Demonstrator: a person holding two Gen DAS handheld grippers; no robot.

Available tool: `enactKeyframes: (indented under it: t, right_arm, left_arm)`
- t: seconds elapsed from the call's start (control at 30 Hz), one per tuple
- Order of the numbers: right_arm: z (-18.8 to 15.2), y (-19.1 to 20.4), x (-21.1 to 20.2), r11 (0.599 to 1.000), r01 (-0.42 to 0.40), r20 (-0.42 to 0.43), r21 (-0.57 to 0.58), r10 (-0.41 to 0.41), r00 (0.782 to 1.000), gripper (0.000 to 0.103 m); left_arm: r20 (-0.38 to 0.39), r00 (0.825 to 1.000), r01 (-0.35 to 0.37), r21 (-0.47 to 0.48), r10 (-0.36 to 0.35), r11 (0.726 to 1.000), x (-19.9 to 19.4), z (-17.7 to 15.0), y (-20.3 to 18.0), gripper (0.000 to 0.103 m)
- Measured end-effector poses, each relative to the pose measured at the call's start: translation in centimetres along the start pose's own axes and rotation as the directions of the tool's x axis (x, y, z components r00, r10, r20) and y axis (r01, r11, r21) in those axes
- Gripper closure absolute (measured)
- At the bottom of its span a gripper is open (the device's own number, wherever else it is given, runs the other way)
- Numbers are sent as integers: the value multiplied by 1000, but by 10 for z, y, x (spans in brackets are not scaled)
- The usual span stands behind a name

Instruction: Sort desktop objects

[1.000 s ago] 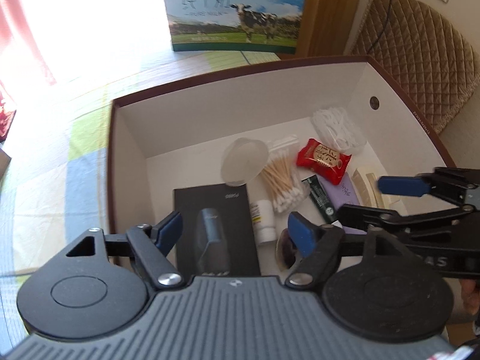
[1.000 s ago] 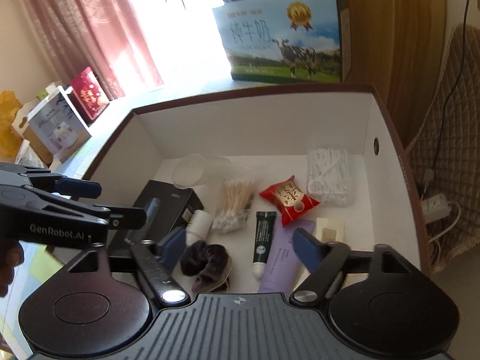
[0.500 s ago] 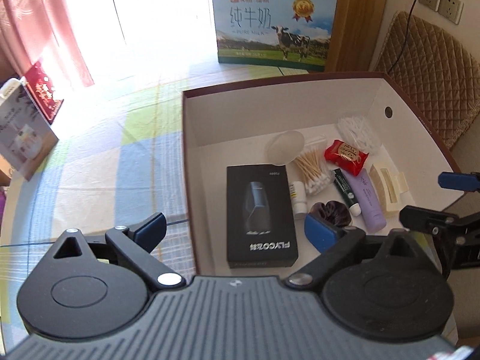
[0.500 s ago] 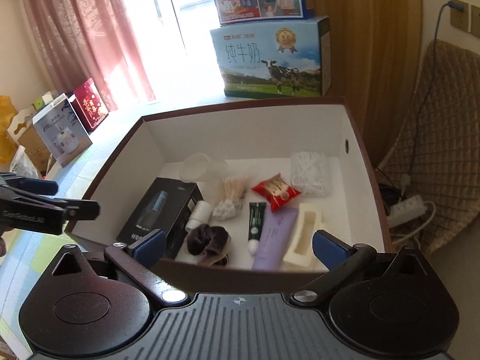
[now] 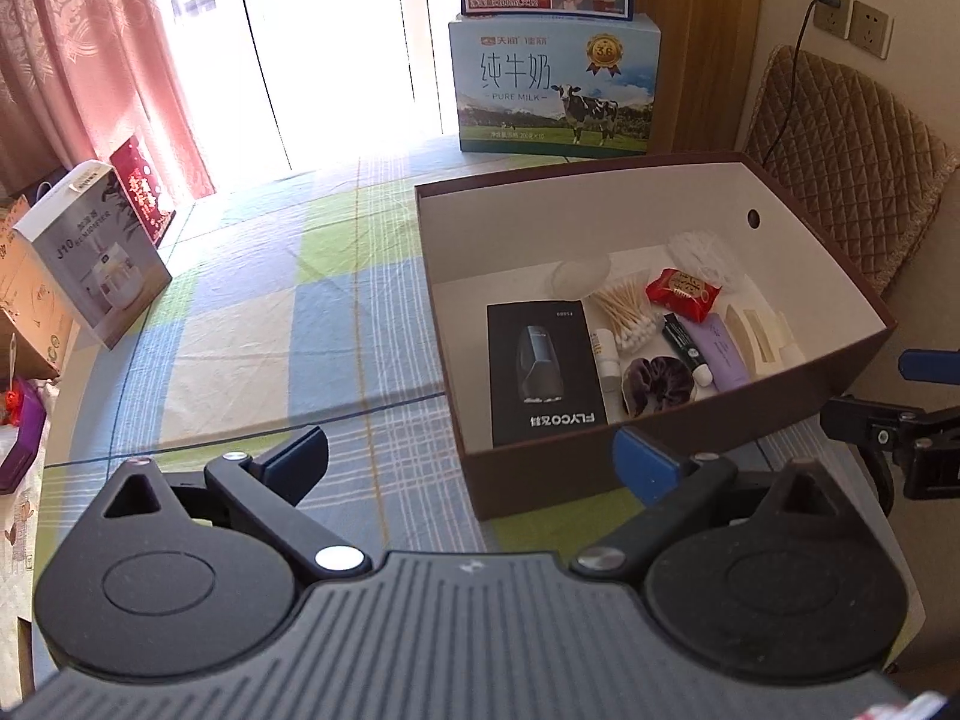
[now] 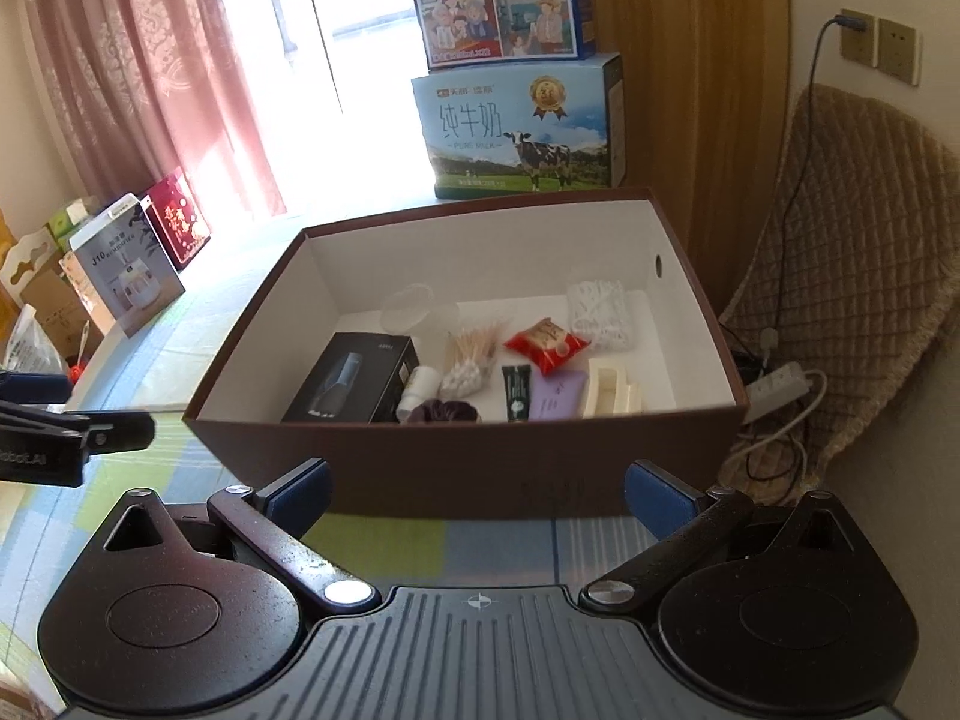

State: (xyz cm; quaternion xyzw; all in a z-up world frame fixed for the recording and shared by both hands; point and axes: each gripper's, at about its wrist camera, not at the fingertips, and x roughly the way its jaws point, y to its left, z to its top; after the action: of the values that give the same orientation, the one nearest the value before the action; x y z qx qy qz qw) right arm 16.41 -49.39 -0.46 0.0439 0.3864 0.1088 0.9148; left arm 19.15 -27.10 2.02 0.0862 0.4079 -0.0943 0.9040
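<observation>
A brown box with white inside (image 5: 672, 444) (image 6: 456, 474) stands on the checked tablecloth. In it lie a black FLYCO shaver box (image 5: 543, 372) (image 6: 354, 378), cotton swabs (image 5: 627, 312) (image 6: 468, 363), a red snack packet (image 5: 684, 294) (image 6: 546, 342), a purple tube (image 5: 720, 351) (image 6: 558, 393), a dark scrunchie (image 5: 657, 381) (image 6: 438, 411) and a black-green tube (image 6: 517, 390). My left gripper (image 5: 471, 459) is open and empty, in front of the box's near left corner. My right gripper (image 6: 477, 489) is open and empty, before the box's near wall.
Milk cartons (image 5: 555, 87) (image 6: 522, 126) stand behind the box. A white appliance box (image 5: 96, 252) and a red box (image 5: 144, 192) stand at the left table edge. A quilted chair (image 6: 858, 252) and a power strip (image 6: 780, 384) are on the right.
Both grippers have pulled back and up out of the box, from above its contents to in front of its near wall. The items in the box have not moved.
</observation>
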Motion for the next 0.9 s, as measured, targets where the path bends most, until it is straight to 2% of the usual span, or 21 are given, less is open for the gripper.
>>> enactKeyframes:
  t: [0.3, 0.5, 0.9]
  right_arm:
    - [-27, 27, -33, 998, 48, 22, -36, -47, 999, 2]
    - [-44, 39, -52, 999, 23, 17, -25, -22, 1000, 2]
    - [-75, 65, -80, 999, 31, 15, -41, -30, 999, 2]
  left_arm:
    - [23, 1000, -20, -8, 20, 1000, -44, -34, 9, 1]
    - [29, 999, -14, -17, 15, 1000, -70, -54, 11, 1]
    - [24, 1000, -19, -28, 20, 999, -109, -89, 16, 1]
